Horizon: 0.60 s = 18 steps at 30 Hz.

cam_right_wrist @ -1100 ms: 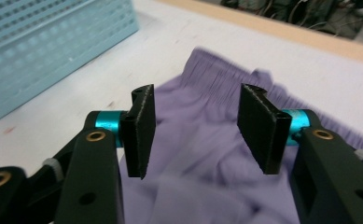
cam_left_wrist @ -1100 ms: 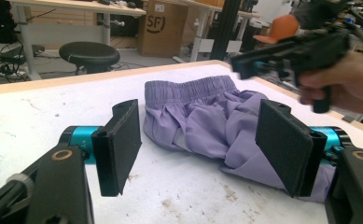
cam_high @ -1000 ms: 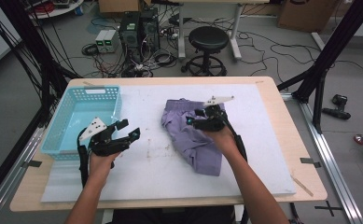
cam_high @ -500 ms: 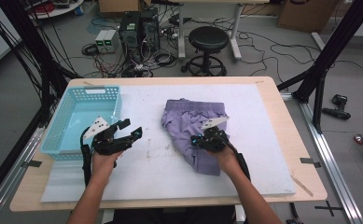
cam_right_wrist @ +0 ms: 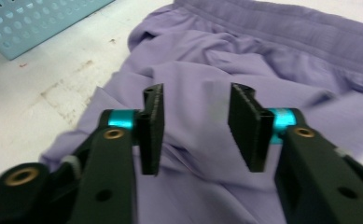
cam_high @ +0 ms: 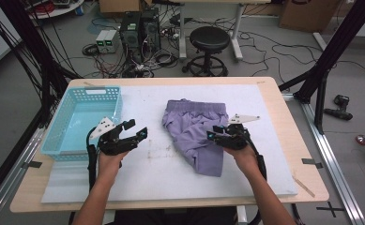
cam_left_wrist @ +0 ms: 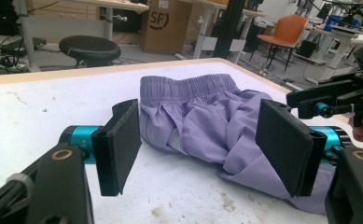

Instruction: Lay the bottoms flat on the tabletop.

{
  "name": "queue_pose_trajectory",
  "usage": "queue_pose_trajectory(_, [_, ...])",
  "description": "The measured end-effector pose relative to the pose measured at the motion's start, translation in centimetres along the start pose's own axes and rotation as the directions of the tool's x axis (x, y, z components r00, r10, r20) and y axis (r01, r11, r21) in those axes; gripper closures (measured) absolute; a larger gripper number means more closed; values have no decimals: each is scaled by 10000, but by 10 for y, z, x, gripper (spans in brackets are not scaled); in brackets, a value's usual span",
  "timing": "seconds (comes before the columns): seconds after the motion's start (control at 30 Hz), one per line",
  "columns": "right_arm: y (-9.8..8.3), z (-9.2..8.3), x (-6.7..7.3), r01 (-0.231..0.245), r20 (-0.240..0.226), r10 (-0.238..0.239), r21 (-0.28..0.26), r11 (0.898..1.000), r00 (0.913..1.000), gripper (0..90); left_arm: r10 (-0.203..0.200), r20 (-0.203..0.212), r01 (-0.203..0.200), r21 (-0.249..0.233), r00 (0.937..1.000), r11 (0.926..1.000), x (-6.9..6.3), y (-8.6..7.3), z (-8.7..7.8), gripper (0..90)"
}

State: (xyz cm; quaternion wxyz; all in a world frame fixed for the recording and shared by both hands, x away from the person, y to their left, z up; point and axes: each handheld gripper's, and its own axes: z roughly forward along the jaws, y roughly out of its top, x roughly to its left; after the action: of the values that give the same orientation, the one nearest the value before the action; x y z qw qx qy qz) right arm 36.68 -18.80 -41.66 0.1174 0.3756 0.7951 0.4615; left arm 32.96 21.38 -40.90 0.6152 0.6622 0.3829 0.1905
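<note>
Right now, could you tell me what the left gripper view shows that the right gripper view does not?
The left gripper view takes in the black stool, the orange chair, the cardboard box and the right gripper beyond the cloth. The right gripper view has a corner of the blue basket. Both show the purple shorts on the white mat, seen between open jaws.

Robotics lab or workshop: black metal frame (cam_high: 332,51) around the wooden table (cam_high: 283,117), computer towers (cam_high: 140,28) with tangled cables (cam_high: 119,65) on the grey floor, round stool (cam_high: 209,40), cardboard boxes (cam_left_wrist: 165,25), desks and orange chair (cam_left_wrist: 286,32) behind.
</note>
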Motion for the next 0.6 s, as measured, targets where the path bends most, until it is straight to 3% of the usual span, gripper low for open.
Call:
queue_pose_trajectory(0.1, [5,15,16,416,-391,-409,185,9990,9984,533,-52,-63,52,-7,10000,10000,1,0,0,309])
queue_pose_trajectory(0.23, [8,45,35,959,-791,-894,820,9920,9928,561,-65,-8,66,77,10000,9999,-1,-1,1,309])
queue_pose_trajectory(0.3, [7,59,41,1233,-1012,-1100,1356,9831,9888,668,-25,7,24,152,10000,9999,-2,-2,2,309])
queue_pose_trajectory(0.37, [7,65,45,1480,-1208,-1258,1974,9691,9847,853,-8,46,7,224,10000,9997,-2,-3,3,309])
queue_pose_trajectory(0.43, [8,61,45,1559,-1234,-1339,1904,9693,9833,899,-23,52,22,243,10000,9997,-2,-3,3,309])
queue_pose_trajectory(0.6, [13,23,26,1047,-1063,-961,778,9915,9897,900,-74,51,73,252,10000,9997,-1,-3,5,309])
